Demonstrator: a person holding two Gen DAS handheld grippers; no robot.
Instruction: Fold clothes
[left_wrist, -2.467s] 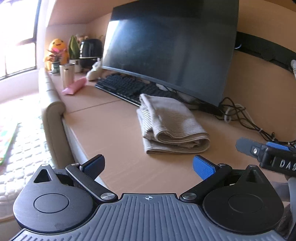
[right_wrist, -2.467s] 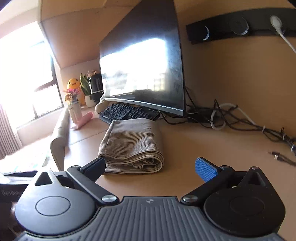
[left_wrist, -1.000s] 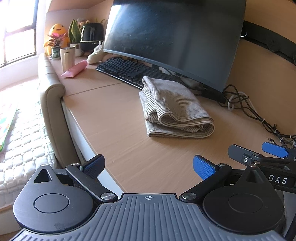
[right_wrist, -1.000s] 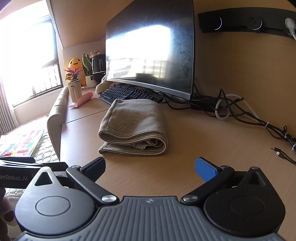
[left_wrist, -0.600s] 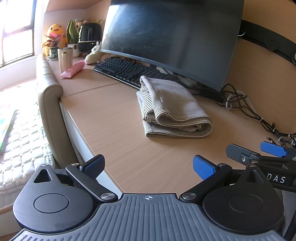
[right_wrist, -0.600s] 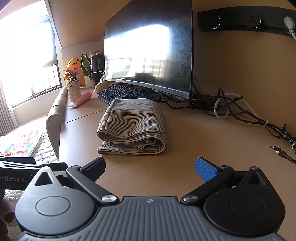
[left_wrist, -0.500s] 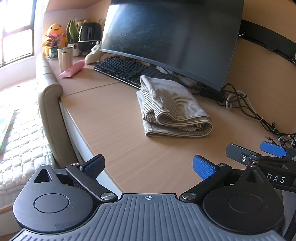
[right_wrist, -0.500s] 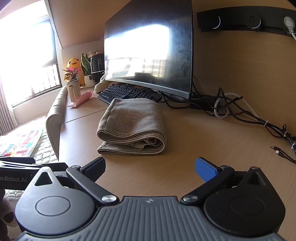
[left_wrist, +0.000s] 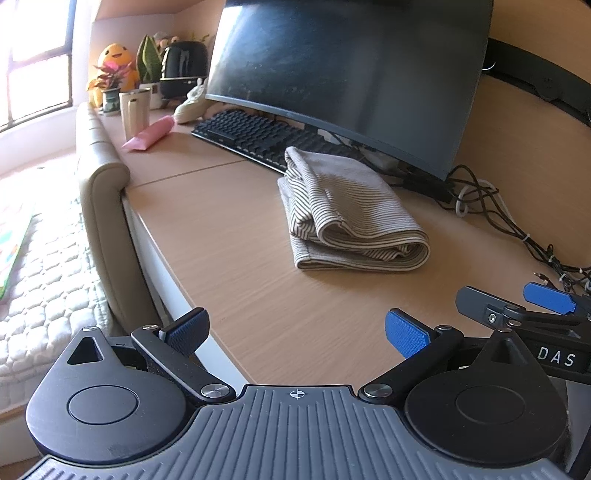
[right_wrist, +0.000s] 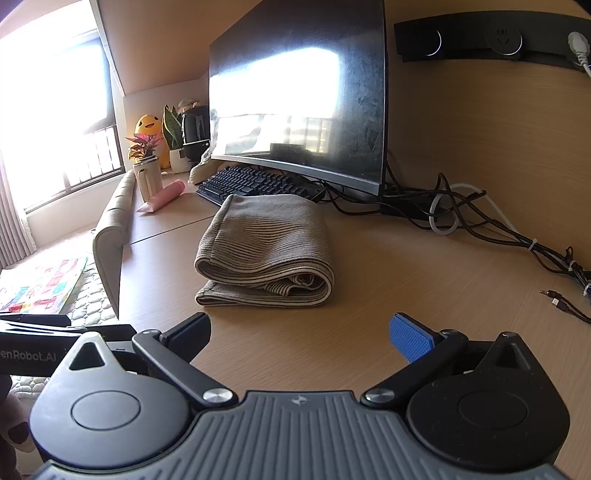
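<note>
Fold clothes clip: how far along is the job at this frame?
Done, by the look of it: the beige striped knit garment lies folded in a compact stack on the wooden desk. In hand: nothing; the left gripper and right gripper are both open and short of the fabric. Left: no other loose clothing shows.

A home bedroom-study: desk (left_wrist: 229, 229) with monitor (left_wrist: 343, 70) and keyboard (left_wrist: 258, 134) beside a quilted bed (left_wrist: 44, 280) (window-lit).

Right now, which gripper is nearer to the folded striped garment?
Right. The right gripper faces the folded striped garment, just short of it; the left gripper is farther back, over the desk edge.
</note>
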